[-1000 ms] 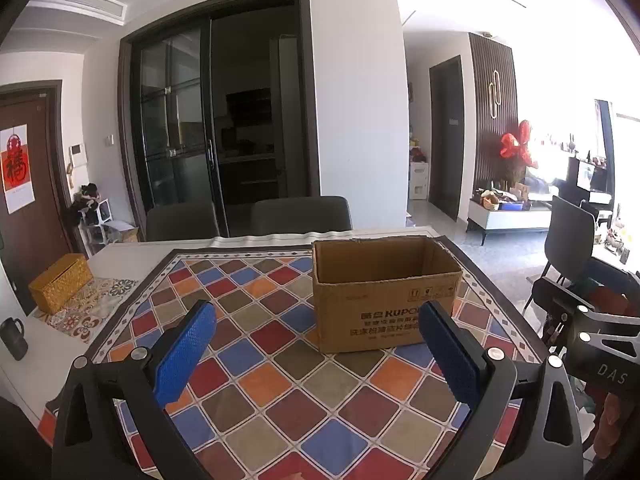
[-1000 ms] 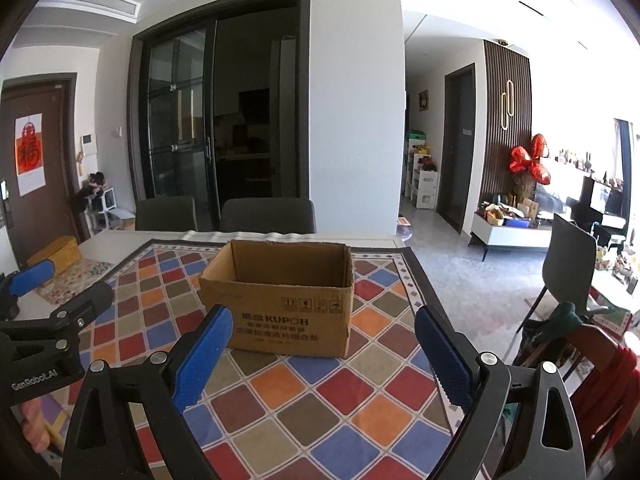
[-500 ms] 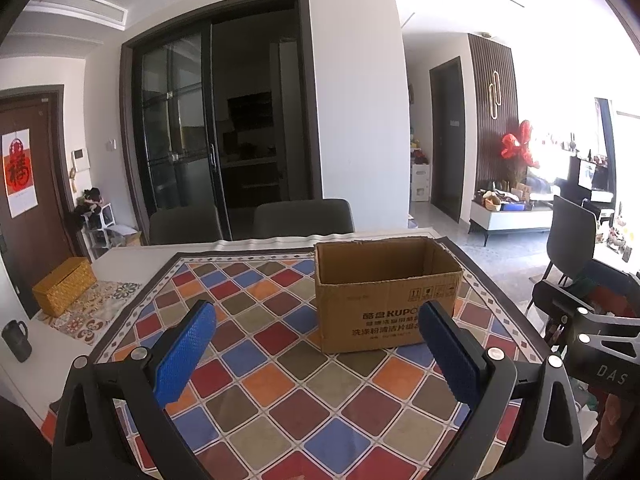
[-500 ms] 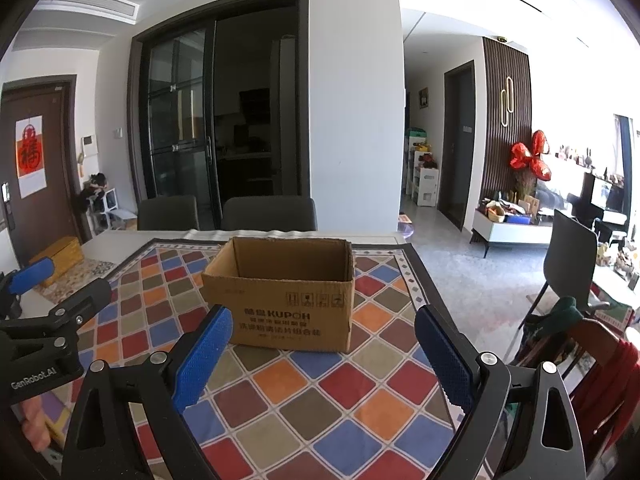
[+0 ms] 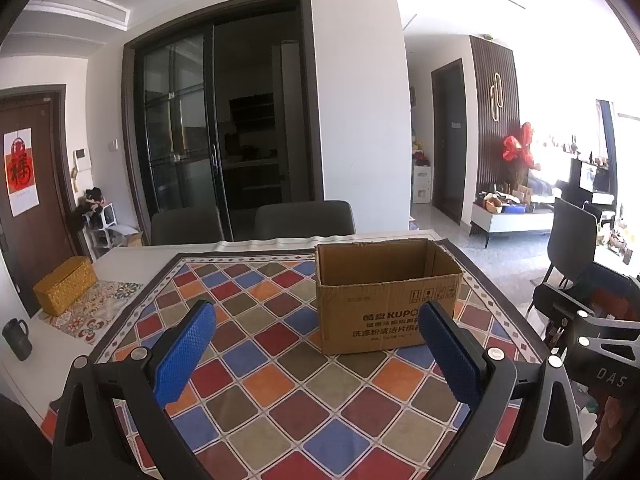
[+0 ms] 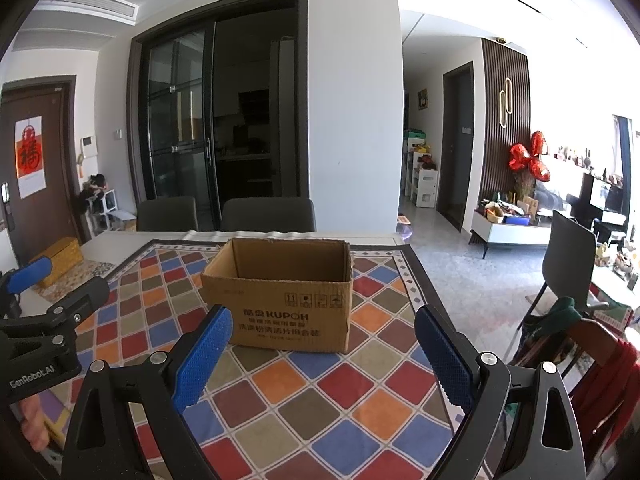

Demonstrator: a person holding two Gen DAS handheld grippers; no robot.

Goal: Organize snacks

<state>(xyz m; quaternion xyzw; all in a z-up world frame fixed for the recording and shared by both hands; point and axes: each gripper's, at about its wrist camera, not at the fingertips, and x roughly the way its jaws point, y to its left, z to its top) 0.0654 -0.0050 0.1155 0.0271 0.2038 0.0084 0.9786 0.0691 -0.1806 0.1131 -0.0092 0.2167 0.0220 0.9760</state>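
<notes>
An open brown cardboard box (image 5: 384, 300) stands upright on the checkered tablecloth (image 5: 256, 344); it also shows in the right wrist view (image 6: 280, 300). Its inside looks empty from here. No snacks are in view. My left gripper (image 5: 316, 320) is open and empty, held above the cloth in front of the box, whose left front corner lies between the fingers. My right gripper (image 6: 322, 320) is open and empty, centred in front of the box. The left gripper's body (image 6: 44, 320) shows at the left edge of the right wrist view.
A yellow woven box (image 5: 64, 286) and a dark mug (image 5: 16, 338) sit on the table's left side. Two dark chairs (image 5: 304, 220) stand behind the table. Another chair (image 6: 568, 256) and clutter stand to the right on the floor.
Both grippers have risen and tilted slightly, so the box sits a little lower in both views. Both stay open.
</notes>
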